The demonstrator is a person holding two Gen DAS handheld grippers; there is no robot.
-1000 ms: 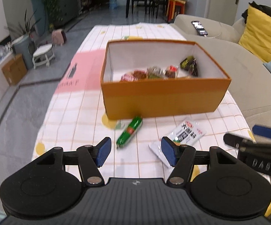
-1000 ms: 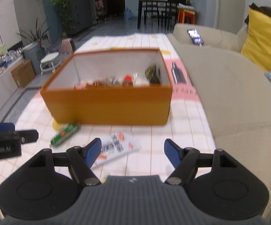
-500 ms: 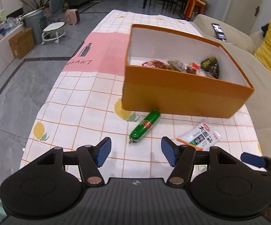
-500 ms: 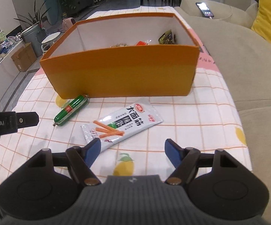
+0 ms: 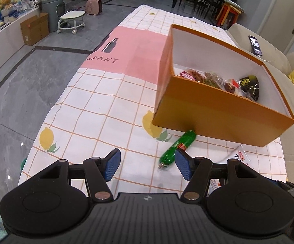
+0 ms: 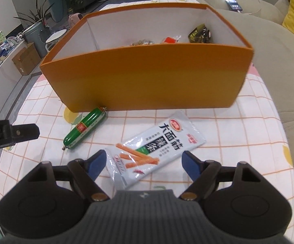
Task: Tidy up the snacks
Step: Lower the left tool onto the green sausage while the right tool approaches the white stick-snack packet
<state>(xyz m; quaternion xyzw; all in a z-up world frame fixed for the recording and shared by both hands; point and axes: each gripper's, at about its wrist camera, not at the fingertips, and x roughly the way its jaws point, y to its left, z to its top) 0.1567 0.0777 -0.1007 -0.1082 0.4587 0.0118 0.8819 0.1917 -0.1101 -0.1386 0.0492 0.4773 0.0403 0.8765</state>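
Holding both pairs of tongs spread apart and empty, we hover low over the near edge of the tabletop [image 5: 98, 93]. Our right tongs [image 6: 144, 163] straddle the near end of the flat snack packet [image 6: 155, 148], which lies diagonally on the checked cloth, so we judge a pinch on that thin end is the step in hand. Our left tongs [image 5: 145, 164] sit just left of the green sausage [image 5: 177, 147], whose far tip touches the front wall of the orange box [image 5: 218, 120]; its near end lies beside the right blue pad [image 5: 182, 167]. Several wrapped snacks [image 5: 218, 81] already rest along the box's near inner wall, which suggests these two strays belong there too. Flat plastic may slip, so a low, level grip seems wise.
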